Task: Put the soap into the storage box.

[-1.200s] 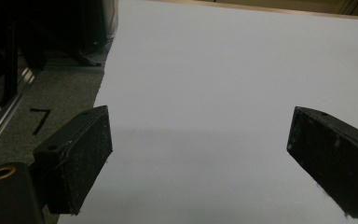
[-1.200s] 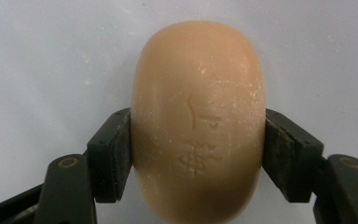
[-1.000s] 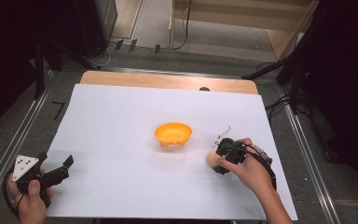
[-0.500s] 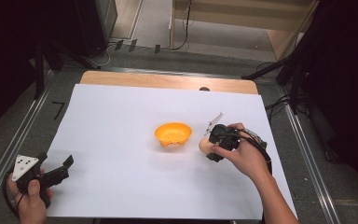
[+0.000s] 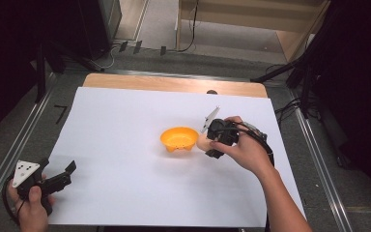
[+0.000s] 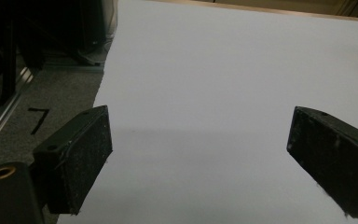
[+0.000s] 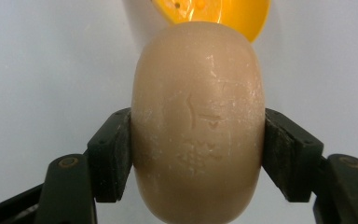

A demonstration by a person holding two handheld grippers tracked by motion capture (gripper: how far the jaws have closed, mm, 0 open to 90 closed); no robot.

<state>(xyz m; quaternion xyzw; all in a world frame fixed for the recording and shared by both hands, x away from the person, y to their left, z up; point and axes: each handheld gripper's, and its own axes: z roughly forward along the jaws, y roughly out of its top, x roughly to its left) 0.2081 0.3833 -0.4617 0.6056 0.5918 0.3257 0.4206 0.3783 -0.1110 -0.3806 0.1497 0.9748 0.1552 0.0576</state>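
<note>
Left tool (image 5: 60, 176) is sitting at 7 o'clock on the white sheet (image 5: 125, 125) covering the worktop, jaws spread wide, nothing between them. Orange bowl (image 5: 179, 138) is sitting near the sheet's centre. Right tool (image 5: 207, 145) is clamping the tan soap bar (image 7: 198, 126) by its sides, just beside the bowl at its 3 o'clock.
</note>
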